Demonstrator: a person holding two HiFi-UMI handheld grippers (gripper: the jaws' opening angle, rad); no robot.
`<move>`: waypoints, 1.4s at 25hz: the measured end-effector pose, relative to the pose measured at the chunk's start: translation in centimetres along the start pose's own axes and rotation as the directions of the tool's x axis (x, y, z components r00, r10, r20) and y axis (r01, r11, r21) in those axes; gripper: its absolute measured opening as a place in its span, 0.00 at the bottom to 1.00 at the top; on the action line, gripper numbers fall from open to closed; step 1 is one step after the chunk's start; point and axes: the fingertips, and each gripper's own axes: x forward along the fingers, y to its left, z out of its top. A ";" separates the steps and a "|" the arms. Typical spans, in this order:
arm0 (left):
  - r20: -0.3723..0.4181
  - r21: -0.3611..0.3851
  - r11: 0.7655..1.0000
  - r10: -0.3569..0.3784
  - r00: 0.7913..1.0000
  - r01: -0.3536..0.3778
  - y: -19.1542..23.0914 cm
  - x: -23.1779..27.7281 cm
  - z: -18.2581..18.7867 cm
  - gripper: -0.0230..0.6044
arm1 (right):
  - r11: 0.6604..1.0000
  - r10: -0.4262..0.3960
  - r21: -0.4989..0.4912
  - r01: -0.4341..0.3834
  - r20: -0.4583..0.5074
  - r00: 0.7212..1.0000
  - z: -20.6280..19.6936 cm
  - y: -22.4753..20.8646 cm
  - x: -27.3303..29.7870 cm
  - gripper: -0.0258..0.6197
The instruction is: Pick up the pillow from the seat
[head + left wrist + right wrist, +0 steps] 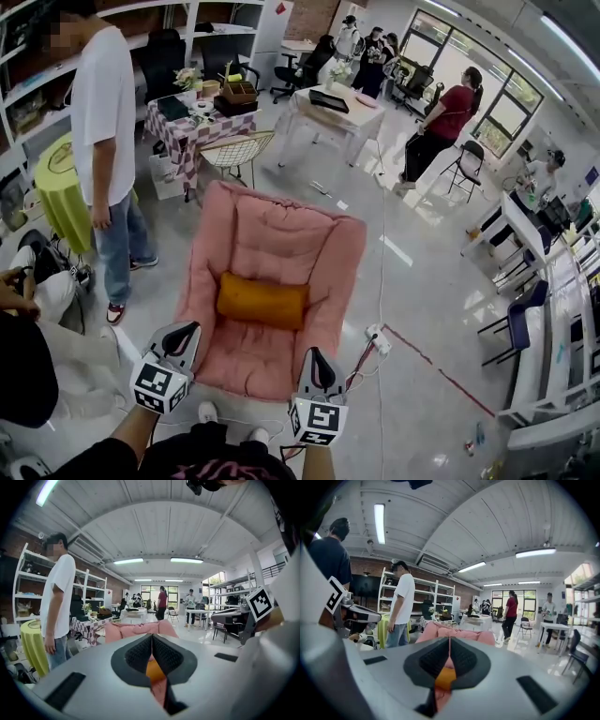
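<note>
Orange pillow [262,301]: its position is to be stated. (Inspector A)

It is found lying mid-cushion on the pink seat [272,225], its long axis running left to right across the seat. (Inspector B)

The state of the jaws is requested. (Inspector A)

Both pairs are recorded as pressed together, with nothing pinched. The left gripper [187,330] is held at the near left edge of the seat and the right gripper [316,356] at the near right edge. The pillow lies on their far side, between the two. In each gripper view it is seen low and straight ahead, past the closed tips. (Inspector B)

Which hand is judged nearer? (Inspector A)

Neither is clearly favoured; each is set near its own end of the pillow, apart from it. It is judged that the jaws must be spread and carried forward before a grip can be taken. (Inspector B)
</note>
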 end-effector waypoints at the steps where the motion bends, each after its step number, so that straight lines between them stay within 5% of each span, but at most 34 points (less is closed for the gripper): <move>1: -0.003 -0.001 1.000 -0.004 1.000 0.004 0.2 0.1 -0.2 0.05 | 1.000 0.000 -0.008 0.000 0.003 1.000 0.1 0.3 0.1 0.07; 8: -0.018 -0.013 1.000 -0.006 1.000 0.006 0.5 1.0 -1.1 0.05 | 1.000 0.007 -0.024 -0.008 -0.009 1.000 -0.3 0.5 1.0 0.07; 21: -0.024 -0.003 0.999 0.040 0.999 -0.040 -2.0 5.4 1.1 0.05 | 0.998 0.049 -0.030 -0.048 0.013 0.999 0.8 -6.1 3.6 0.07; 35: -0.112 -0.015 0.999 0.046 0.993 -0.048 -2.3 10.1 -1.3 0.05 | 0.996 0.083 0.022 -0.081 -0.063 0.995 -3.3 -8.7 6.8 0.07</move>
